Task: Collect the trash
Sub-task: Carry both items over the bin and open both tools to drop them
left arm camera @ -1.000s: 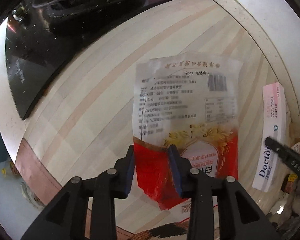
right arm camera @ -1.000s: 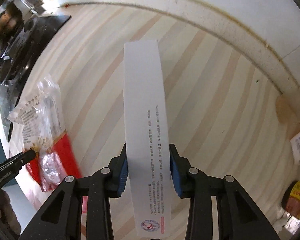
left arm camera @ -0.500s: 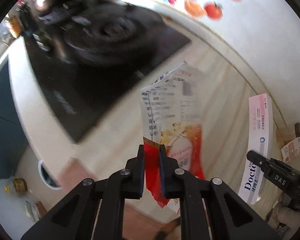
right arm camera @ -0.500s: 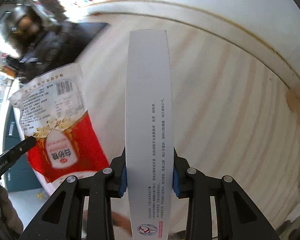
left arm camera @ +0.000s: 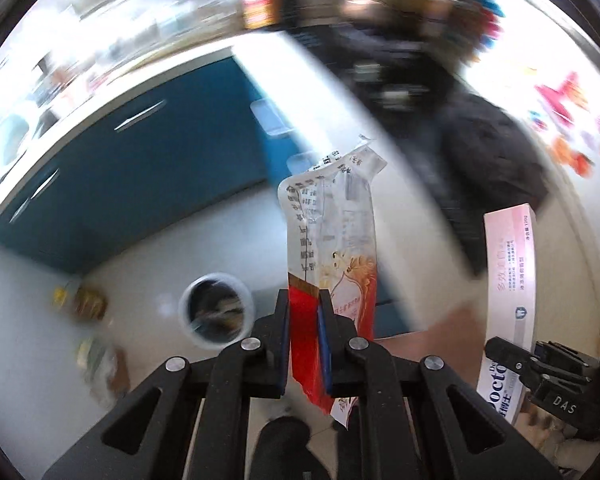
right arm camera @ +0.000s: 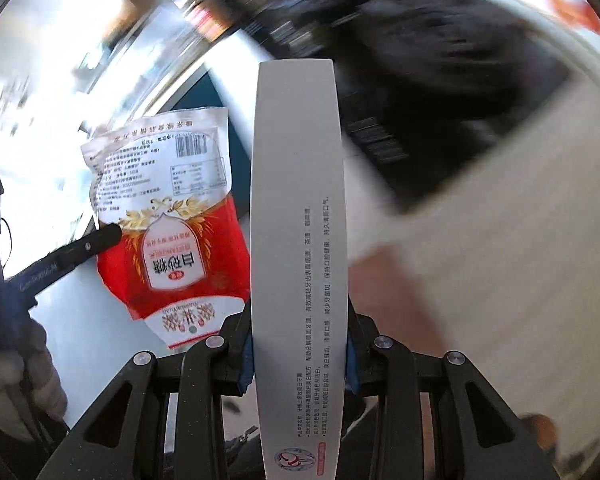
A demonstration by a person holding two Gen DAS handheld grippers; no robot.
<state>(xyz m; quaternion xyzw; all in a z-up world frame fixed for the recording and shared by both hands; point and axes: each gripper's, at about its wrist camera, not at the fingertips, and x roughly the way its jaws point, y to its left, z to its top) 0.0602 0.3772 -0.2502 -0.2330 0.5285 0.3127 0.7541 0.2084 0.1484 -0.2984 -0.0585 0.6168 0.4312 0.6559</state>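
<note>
Plainly, the red-and-white food bag (left arm camera: pixel 332 248) is a thin, empty plastic pouch — light, limp and likely slick. It stands up from the left gripper (left arm camera: pixel 304 340), whose jaws are closed on its red lower part, and its clear upper half curls and folds over on itself. A pinch low down on the doubled film looks like the sensible hold; a grip near the floppy top edge would probably let it sag or slide out.

The toothpaste box (right arm camera: pixel 300 240) is the opposite sort of thing — a long, stiff carton, light if empty, with flat faces. The right gripper (right arm camera: pixel 300 356) has its jaws closed across the narrow width near the box's lower end, so most of its length sticks out ahead; too hard a squeeze could crush the thin card.

Both pieces are held up in the air, side by side and near one another. Below the left gripper a round bin (left arm camera: pixel 216 312) with a white rim sits on the floor, apparently lined and partly filled, though blur hides the detail. Behind, dark blue cabinets (left arm camera: pixel 148 176) are smeared by motion.
</note>
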